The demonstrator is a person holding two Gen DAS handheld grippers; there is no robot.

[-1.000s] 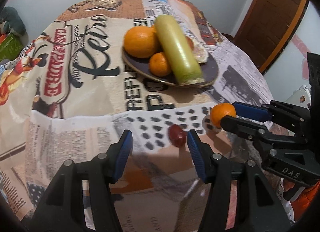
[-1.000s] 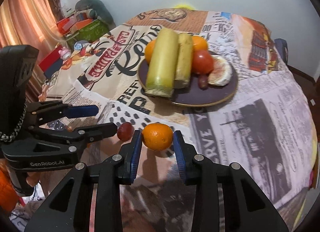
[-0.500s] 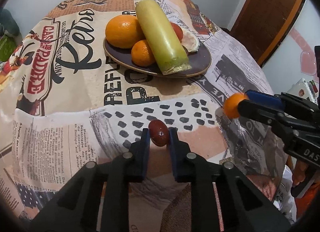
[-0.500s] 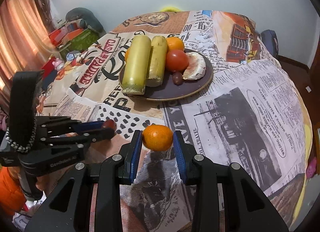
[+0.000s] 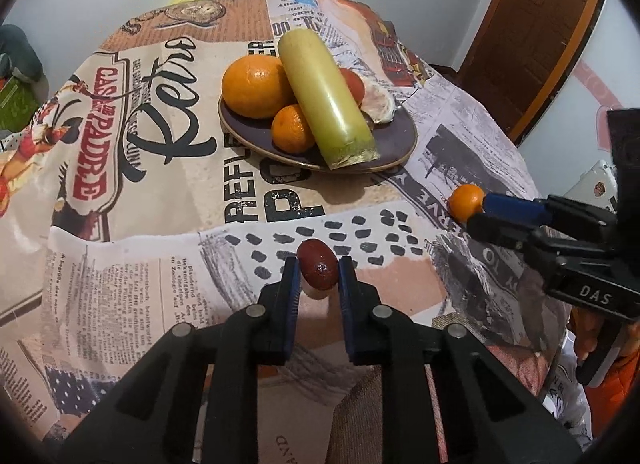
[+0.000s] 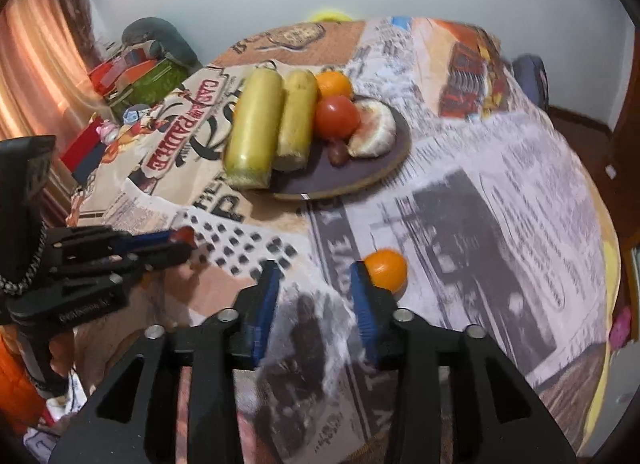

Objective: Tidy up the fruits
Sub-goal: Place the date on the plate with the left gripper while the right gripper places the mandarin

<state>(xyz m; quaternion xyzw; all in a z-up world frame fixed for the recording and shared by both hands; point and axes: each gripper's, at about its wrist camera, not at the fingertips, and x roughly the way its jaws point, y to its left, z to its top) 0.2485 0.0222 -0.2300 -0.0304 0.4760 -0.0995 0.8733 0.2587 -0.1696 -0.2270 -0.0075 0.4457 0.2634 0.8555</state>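
My left gripper (image 5: 318, 270) is shut on a small dark red fruit (image 5: 319, 270) and holds it above the table's near edge. It shows at the left of the right wrist view (image 6: 182, 240). My right gripper (image 6: 314, 278) is open and empty. A small orange (image 6: 386, 268) lies on the tablecloth just outside its right finger; in the left wrist view the orange (image 5: 466, 201) sits at the right gripper's tip. A dark plate (image 5: 394, 143) holds a large orange (image 5: 256, 85), a small orange (image 5: 293, 128), a yellow-green stalk (image 5: 326, 97), a tomato (image 6: 336, 116) and more.
A round table under a newspaper-print cloth (image 5: 140, 183) fills both views. A wooden door (image 5: 532, 31) stands at the right. Boxes and toys (image 6: 136, 75) and an orange curtain (image 6: 36, 75) are beyond the table's left side.
My right gripper has opened and let go of the small orange, which now lies on the cloth to its right. My left gripper closed on the dark red fruit and lifted it.
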